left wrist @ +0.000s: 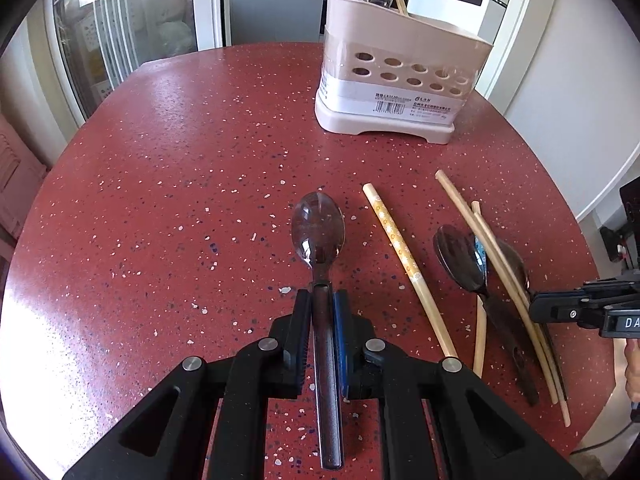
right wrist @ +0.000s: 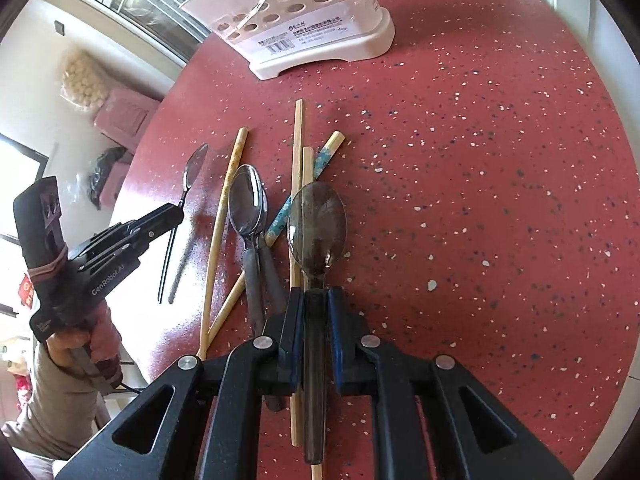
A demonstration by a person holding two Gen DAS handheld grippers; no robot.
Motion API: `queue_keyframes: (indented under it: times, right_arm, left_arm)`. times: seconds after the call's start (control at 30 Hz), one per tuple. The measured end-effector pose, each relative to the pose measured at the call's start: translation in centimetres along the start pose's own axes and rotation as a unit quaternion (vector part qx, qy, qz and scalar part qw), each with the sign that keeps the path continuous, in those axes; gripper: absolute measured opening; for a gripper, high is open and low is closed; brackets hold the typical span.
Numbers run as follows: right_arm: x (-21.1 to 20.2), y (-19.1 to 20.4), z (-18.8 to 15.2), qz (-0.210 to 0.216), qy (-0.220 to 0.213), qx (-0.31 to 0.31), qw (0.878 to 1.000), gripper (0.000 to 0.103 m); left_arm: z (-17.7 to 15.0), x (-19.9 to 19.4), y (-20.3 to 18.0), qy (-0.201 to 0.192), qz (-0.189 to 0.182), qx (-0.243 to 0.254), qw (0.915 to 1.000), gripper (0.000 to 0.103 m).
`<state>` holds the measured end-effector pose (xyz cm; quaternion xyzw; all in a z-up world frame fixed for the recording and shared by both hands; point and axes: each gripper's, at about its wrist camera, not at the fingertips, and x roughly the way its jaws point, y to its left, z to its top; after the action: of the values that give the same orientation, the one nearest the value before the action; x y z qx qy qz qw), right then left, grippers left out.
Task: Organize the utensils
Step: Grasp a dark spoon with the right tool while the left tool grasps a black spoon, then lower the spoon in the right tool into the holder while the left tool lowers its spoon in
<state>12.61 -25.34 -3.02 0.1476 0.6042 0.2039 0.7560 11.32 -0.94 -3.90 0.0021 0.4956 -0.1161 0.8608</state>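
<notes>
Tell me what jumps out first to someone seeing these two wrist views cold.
Each gripper is clamped on a spoon's handle: the left gripper holds a spoon alone at the table's middle, the right gripper holds another spoon over the loose pile. That pile of chopsticks and one more spoon lies on the red speckled table. Beyond stands the pale perforated utensil holder, with a spoon and chopstick already in it.

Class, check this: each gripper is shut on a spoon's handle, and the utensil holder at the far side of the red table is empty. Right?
Not quite. The holder is not empty: the left wrist view shows a spoon and a chopstick standing in it. The rest holds: the left gripper and right gripper are each shut on a spoon's handle.
</notes>
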Motion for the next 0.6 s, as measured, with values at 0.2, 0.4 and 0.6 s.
queue_keyframes:
  times: [0.2,0.4,0.6]
  right_arm:
    - [-0.4,-0.2,-0.3,0.025,-0.016,0.005,1.0,0.013]
    - [-2.3,-0.6,-0.2,0.032,-0.057,0.01,0.998,0.013]
    - [-5.1,0.0,0.6,0.028,-0.12,-0.005,0.992,0.013]
  left_arm:
    - [-0.1,-1.3,0.8,-0.02,-0.008,-0.013,0.9997,0.041]
    - [0.4,-3.5,1.2,-0.06,-0.026,-0.033,0.9973,0.041]
    - [2.2,-5.8,1.4,-0.102,-0.035,-0.045,0.9932,0.041]
